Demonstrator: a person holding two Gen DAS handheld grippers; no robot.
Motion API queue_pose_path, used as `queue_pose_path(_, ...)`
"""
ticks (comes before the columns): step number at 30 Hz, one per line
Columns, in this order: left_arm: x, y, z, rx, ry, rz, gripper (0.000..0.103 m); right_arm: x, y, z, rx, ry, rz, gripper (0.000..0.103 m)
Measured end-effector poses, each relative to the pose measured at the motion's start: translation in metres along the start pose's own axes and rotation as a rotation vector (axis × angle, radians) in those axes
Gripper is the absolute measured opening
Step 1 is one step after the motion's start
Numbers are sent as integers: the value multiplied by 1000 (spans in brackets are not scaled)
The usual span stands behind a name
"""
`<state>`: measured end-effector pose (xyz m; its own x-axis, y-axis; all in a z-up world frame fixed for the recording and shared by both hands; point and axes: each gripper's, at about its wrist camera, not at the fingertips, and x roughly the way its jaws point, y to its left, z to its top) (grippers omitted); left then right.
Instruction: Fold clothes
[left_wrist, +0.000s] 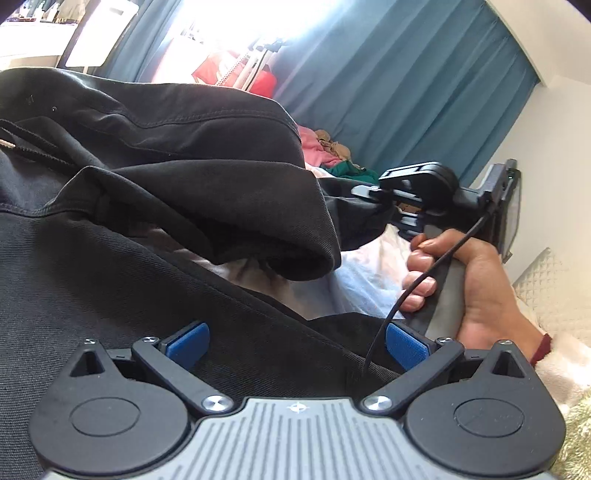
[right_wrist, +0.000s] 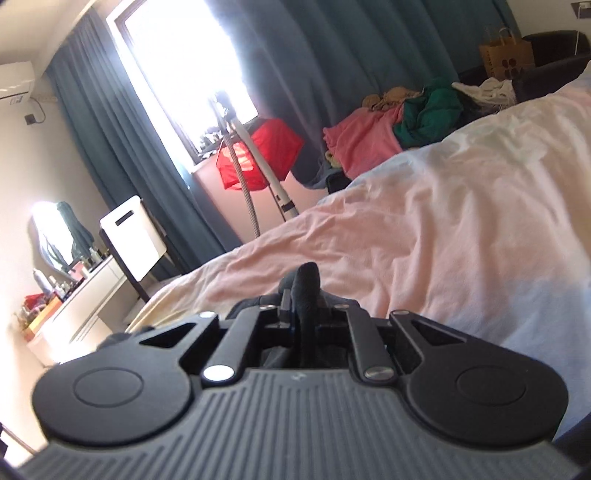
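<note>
While the left gripper hovers low over the black jacket, its blue-padded fingers stand wide apart and hold nothing; dark cloth fills the space beneath and ahead of them, and a raised fold of the garment hangs just beyond, above the bed sheet. To the right, the person's right hand grips the handle of the other tool, whose tip reaches into the jacket's edge. From the right wrist view, the right gripper has its fingers drawn together on a narrow ridge of black fabric that stands up between them, with the pale sheet spreading ahead and a heap of pink and green clothes far off near the curtain. As I judge it, that pinch looks slim: a sharp pull could slip the cloth free and let the lifted fold collapse, while the left fingers, closing carelessly, might catch several layers and bunch the fold.
</note>
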<state>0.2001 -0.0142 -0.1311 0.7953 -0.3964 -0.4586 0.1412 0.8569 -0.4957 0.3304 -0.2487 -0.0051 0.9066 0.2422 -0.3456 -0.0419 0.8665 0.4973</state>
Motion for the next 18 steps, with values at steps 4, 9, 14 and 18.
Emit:
queue_pose_path(4, -7, -3, 0, 3, -19, 1, 103, -44, -2, 41, -86, -176, -172, 11)
queue_pose_path(9, -9, -3, -1, -6, -27, 3, 103, -46, 28, 34, -417, -189, -331, 12)
queue_pose_path(14, -7, 1, 0, -21, -37, 22, 103, -27, 40, -23, -489, -35, -239, 15)
queue_pose_path(18, -6, 4, 0, -26, -46, 38, 103, -12, 41, -60, -424, 144, -34, 18)
